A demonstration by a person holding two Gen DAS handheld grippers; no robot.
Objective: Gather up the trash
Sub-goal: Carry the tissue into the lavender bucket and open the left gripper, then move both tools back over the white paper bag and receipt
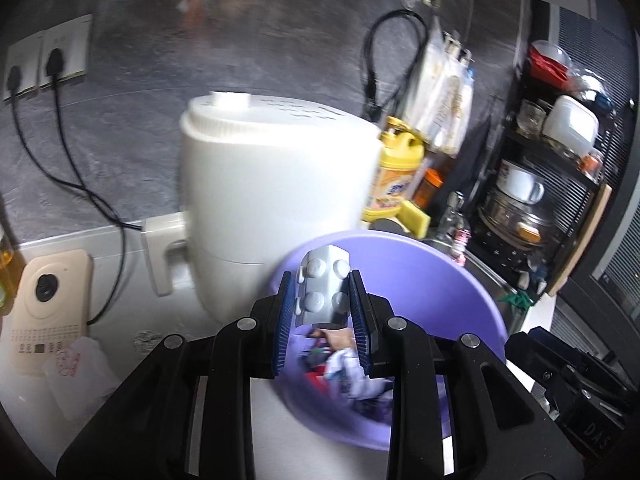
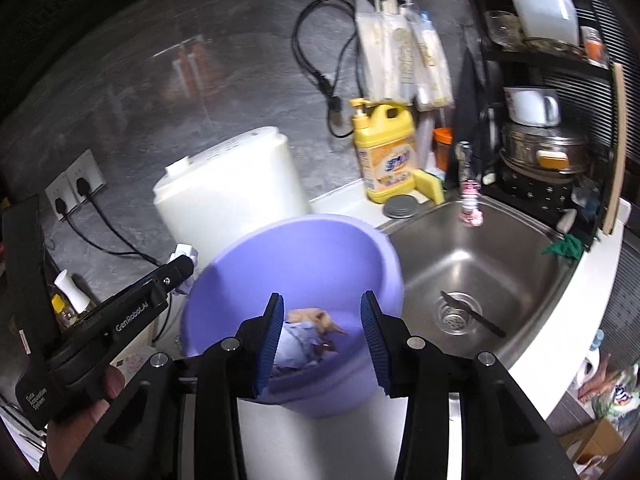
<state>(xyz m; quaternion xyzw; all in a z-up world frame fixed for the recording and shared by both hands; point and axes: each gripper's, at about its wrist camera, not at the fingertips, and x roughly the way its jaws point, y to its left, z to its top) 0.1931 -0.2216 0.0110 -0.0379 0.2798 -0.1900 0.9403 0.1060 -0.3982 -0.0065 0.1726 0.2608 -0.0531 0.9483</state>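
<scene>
The left gripper (image 1: 322, 312) is clamped on a silver blister pack (image 1: 322, 292), held over the purple bin (image 1: 460, 280) on the white counter (image 1: 120, 248). The right gripper (image 2: 322, 338) stands wide apart, holding nothing, above the same bin — crumpled wrappers (image 2: 300, 344) lie inside. Behind the bin: a white appliance (image 1: 276, 184). To its right — a steel sink (image 2: 500, 248).

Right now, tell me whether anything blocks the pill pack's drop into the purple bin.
Nothing visible does. The left gripper holds the silver blister pack over the open purple bin, and only trash lies below it.
</scene>
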